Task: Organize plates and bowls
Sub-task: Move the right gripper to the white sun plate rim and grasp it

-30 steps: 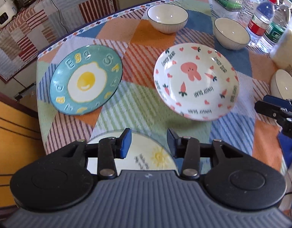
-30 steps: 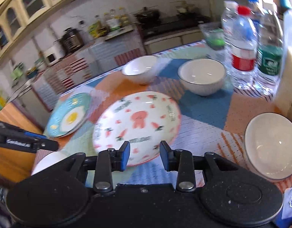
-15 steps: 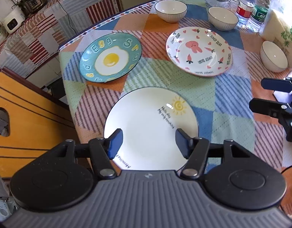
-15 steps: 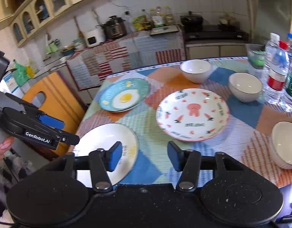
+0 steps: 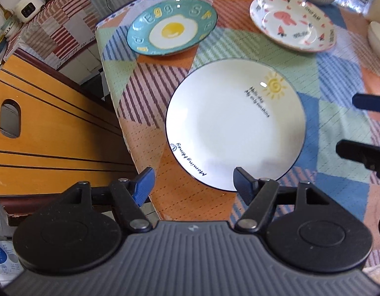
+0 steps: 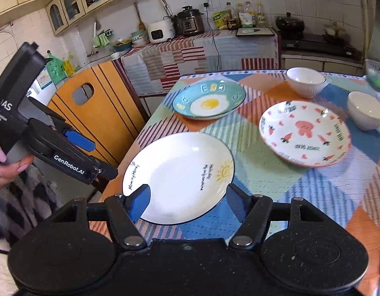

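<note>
Both grippers have drawn back and spread wide, the left gripper (image 5: 193,181) and right gripper (image 6: 187,198) empty, with stacking judged not yet begun: egg plate (image 5: 172,26), white plate (image 5: 235,123) just ahead of the jaws, rabbit plate (image 6: 305,133), bowls (image 6: 305,81) all separate.

Shiny smooth white plate (image 5: 235,125) on soft woven cloth (image 5: 338,123). Beside it, glossy egg plate (image 5: 171,26) and shiny carrot plate (image 6: 305,133). Smooth orange wooden chair (image 6: 96,113) near. Matt black plastic on left gripper (image 5: 192,183).
</note>
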Demonstrator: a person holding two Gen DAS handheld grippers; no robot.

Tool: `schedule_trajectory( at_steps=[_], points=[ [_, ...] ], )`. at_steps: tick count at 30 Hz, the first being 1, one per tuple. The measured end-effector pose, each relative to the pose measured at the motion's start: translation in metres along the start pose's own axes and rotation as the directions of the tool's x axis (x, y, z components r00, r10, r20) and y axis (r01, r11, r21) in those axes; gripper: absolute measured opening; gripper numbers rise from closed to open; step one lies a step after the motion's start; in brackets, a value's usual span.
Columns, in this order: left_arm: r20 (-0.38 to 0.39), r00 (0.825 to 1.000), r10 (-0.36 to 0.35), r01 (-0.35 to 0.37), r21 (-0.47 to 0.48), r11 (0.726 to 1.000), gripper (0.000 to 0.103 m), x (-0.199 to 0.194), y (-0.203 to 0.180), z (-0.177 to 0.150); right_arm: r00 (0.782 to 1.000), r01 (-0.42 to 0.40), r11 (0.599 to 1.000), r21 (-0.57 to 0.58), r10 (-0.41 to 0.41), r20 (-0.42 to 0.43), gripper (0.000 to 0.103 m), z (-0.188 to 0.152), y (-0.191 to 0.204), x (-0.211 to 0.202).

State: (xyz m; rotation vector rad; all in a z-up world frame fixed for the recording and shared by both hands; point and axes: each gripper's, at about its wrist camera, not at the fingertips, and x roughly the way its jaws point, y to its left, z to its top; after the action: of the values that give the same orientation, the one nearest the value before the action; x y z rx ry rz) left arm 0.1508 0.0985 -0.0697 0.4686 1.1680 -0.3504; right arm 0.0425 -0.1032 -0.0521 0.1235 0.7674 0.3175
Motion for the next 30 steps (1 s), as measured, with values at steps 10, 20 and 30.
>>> schedule_trajectory(
  at_steps=[10, 20, 30],
  points=[
    [-0.066, 0.998, -0.005, 0.002, -0.046, 0.999, 0.069, 0.041, 0.010, -0.002, 0.992, 0.077, 0.997, -0.024, -0.074, 0.105, 0.073, -0.020, -0.006, 0.038],
    [-0.074, 0.997, -0.029, 0.024, -0.075, 0.997, 0.069, 0.064, 0.016, 0.000, 1.000, -0.012, 0.979, 0.205, 0.016, -0.018, 0.057, -0.027, -0.032, 0.074],
    [-0.058, 0.998, -0.036, 0.034, -0.031, 0.999, 0.044, 0.074, 0.009, 0.001, 0.999, 0.014, 0.968, 0.250, -0.001, -0.053, 0.019, -0.029, -0.044, 0.081]
  ],
)
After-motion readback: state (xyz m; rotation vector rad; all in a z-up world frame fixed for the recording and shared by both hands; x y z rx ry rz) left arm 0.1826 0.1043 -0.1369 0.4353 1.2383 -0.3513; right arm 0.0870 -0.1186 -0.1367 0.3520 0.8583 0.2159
